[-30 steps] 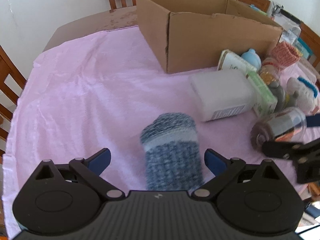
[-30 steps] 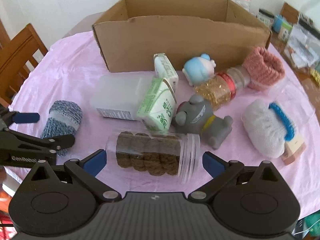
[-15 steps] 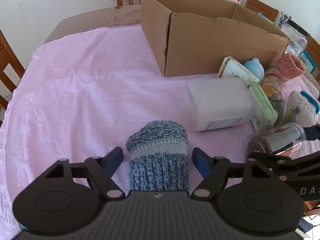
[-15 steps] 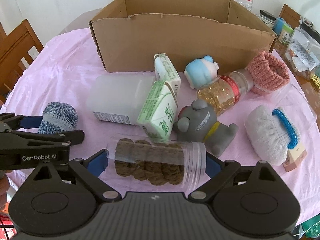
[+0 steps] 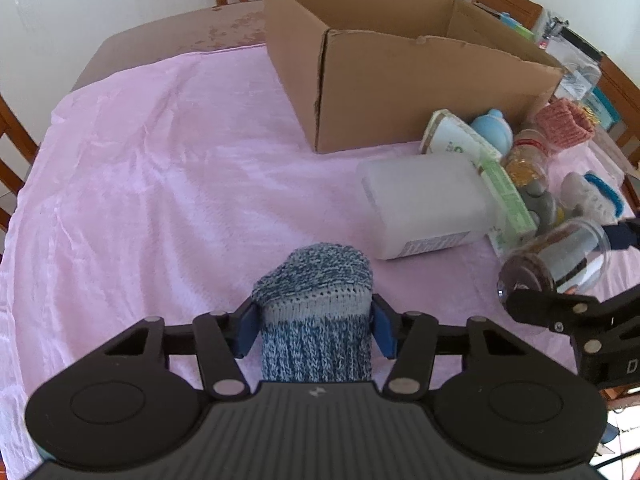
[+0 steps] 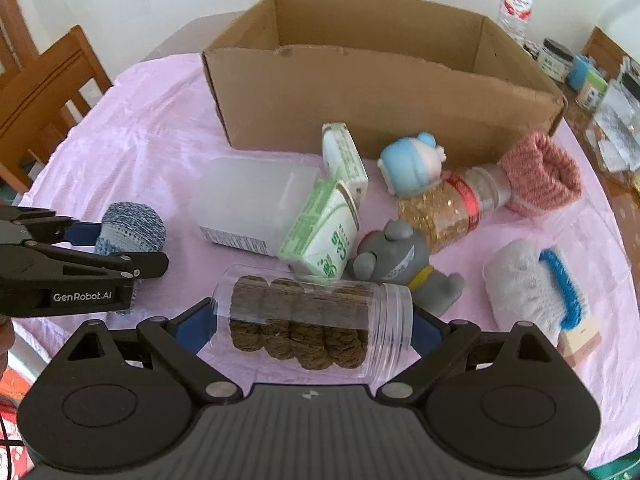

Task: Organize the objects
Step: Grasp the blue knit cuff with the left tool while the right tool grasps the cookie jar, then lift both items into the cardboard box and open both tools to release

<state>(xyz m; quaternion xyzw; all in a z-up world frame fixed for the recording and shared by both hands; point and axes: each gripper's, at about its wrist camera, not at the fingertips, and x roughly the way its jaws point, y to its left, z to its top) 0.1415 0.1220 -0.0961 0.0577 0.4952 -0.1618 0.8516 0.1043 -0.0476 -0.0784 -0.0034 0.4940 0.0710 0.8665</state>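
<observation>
- Pink cloth [image 5: 160, 168] over a brown bench [image 5: 168, 32], wooden chairs around, white wall behind.
- Open cardboard box [image 6: 360, 92] standing toward the far side of the cloth, flaps up.
- Left claw [image 5: 314, 326] closed on the blue knitted sock roll [image 5: 316, 312], blue pads pressing both its sides; roll lying on the cloth near the front edge.
- Right claw [image 6: 314, 328] closed on the clear cookie jar [image 6: 312, 330], lying sideways, one pad at its base, the other at its lid end; dark round cookies stacked inside.
- Just behind the jar: frosted plastic container [image 6: 248, 204] on its side, touching a green-and-white carton [image 6: 324, 236]; second green carton [image 6: 344, 156] leaning behind that.
- Grey toy animal [image 6: 404, 260] just right of the green carton, near the jar's lid end.
- Blue-and-white toy figure [image 6: 412, 160] close to the box front.
- Bottle of golden beads [image 6: 444, 208] lying between the blue figure and a pink knitted roll [image 6: 540, 172].
- White knitted roll with blue trim [image 6: 528, 284] at the right, well apart from the jar.
- Water bottle [image 6: 514, 0] and small containers beyond the box, on the bare bench.
</observation>
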